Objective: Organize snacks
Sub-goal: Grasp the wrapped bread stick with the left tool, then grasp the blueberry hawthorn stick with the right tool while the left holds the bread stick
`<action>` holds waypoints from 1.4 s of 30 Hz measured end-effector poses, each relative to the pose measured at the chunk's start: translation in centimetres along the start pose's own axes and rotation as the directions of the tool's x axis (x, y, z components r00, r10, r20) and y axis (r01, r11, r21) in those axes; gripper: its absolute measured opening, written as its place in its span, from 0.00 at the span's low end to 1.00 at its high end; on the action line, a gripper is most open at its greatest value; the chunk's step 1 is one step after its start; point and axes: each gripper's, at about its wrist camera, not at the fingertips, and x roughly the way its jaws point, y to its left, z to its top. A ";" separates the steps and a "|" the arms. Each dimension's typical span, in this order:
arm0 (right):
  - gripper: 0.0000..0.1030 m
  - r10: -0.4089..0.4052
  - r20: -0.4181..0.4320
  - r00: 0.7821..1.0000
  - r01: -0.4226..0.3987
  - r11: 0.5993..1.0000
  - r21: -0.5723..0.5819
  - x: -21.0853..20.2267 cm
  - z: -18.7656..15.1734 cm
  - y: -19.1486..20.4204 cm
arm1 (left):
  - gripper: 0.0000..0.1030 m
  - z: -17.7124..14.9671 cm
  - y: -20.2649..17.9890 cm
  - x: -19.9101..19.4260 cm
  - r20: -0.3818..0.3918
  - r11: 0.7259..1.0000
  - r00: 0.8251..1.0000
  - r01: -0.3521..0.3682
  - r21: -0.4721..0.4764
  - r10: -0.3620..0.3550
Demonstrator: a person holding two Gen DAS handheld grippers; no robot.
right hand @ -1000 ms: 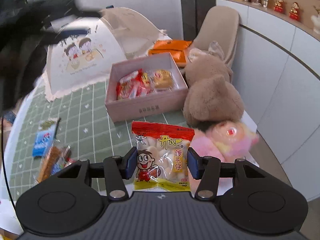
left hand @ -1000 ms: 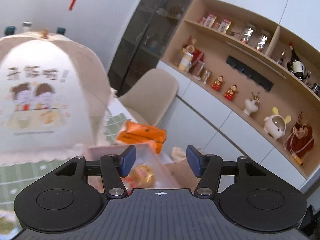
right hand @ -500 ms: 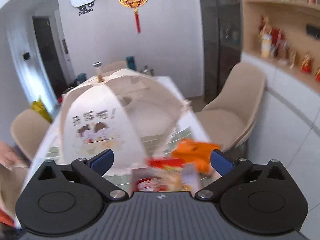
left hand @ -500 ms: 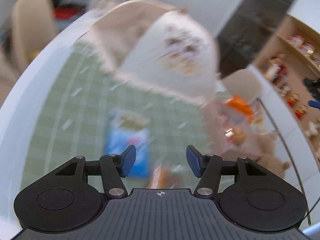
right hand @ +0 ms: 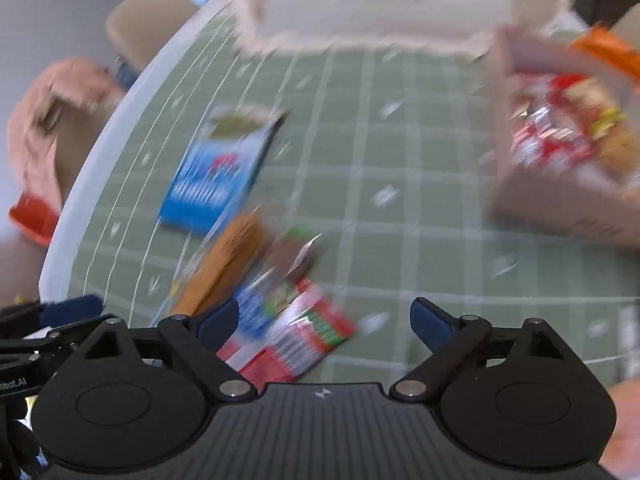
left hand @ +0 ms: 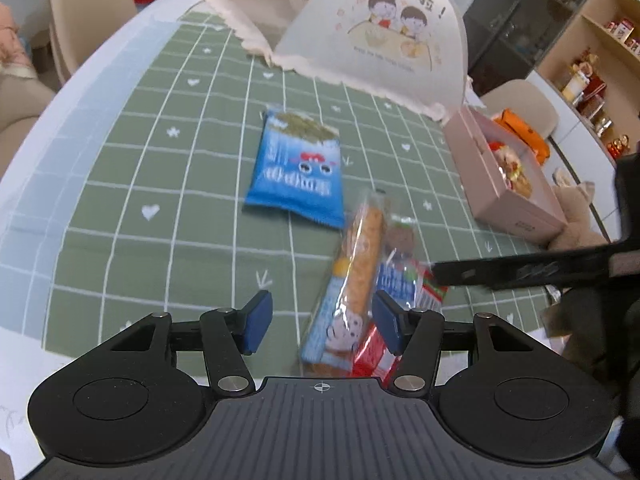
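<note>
I have the left gripper (left hand: pixel 318 322) hanging over the loose snacks, jaws apart and gripping nothing; the long biscuit stick pack (left hand: pixel 352 276) lies between them on the green cloth (left hand: pixel 120 200), well short of the pink box (left hand: pixel 516 216). The right gripper (right hand: pixel 324 322) has just narrowed a little from full spread, with nothing pinched, above the red packet (right hand: pixel 300 340). The blue packet (left hand: pixel 298 176) lies farther from the box. These look light, crinkly and slippery, the stick brittle, so I'd pinch it gently across its middle.
</note>
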 end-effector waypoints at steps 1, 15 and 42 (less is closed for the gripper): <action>0.91 -0.011 0.002 1.000 0.011 1.000 -0.012 0.8 -0.4 0.7 | 0.58 -0.1 0.1 0.0 0.005 1.000 1.000 -0.007 -0.005 0.007; 0.40 -0.138 0.057 0.989 0.147 0.967 -0.207 3.3 1.1 4.2 | 0.58 -0.9 0.2 -0.4 -0.008 0.999 0.999 -0.037 0.013 0.037; 0.78 -0.311 0.030 0.950 0.306 0.945 0.117 -4.7 -7.4 -6.6 | 0.37 2.4 -5.3 7.5 -0.039 0.921 0.983 -0.154 0.357 0.180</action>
